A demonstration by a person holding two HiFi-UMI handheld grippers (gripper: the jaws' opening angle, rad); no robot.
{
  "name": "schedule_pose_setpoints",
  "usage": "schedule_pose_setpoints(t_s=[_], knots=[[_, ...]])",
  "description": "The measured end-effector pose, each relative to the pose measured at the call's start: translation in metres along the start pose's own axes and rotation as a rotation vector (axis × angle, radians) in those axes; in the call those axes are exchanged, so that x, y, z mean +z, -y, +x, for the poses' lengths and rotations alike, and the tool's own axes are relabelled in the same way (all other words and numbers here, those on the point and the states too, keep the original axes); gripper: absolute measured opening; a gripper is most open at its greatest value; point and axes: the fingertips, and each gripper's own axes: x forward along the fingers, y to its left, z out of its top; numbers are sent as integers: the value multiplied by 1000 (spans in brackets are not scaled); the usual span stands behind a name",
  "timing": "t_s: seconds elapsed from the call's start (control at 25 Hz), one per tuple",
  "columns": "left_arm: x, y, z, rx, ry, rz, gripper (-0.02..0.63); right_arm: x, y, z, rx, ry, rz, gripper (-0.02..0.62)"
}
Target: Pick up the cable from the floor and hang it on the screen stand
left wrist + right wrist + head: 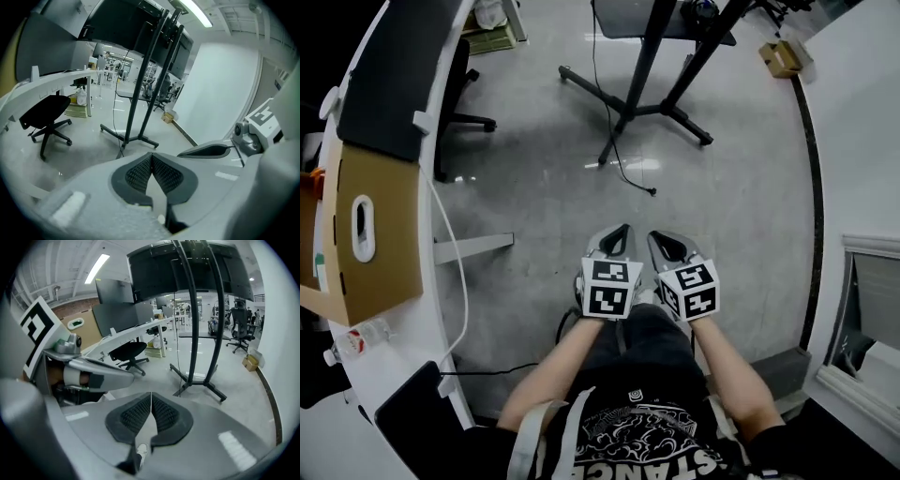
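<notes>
Closest to the head camera is the person (628,422), both forearms stretched forward over the grey floor (534,187). A white desk (412,328) curves along their left, and the black screen stand (649,66) rises ahead. The left gripper (622,231) and right gripper (656,236) are side by side, each with its jaws pressed together on nothing. The cable (639,186) trails from the stand onto the floor, well apart from both.

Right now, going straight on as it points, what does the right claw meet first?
Nothing near: the right claw probably reaches bare floor short of the screen stand base. Depth unclear.
</notes>
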Motion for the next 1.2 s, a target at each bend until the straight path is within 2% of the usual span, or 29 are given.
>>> schedule_pose_setpoints(t_s=[0.24, 0.56, 0.96, 1.2], knots=[[-20, -39, 61, 6, -19, -54, -8, -21, 27, 77, 34, -67, -72, 9], [-47, -96, 157, 22, -39, -62, -6, -70, 85, 193, 78, -168, -157, 18], [-94, -152, 301, 48, -72, -79, -6, -150, 160, 347, 151, -257, -205, 32], [-112, -182, 363, 48, -62, -44, -6, -206, 190, 430, 167, -306, -223, 49]])
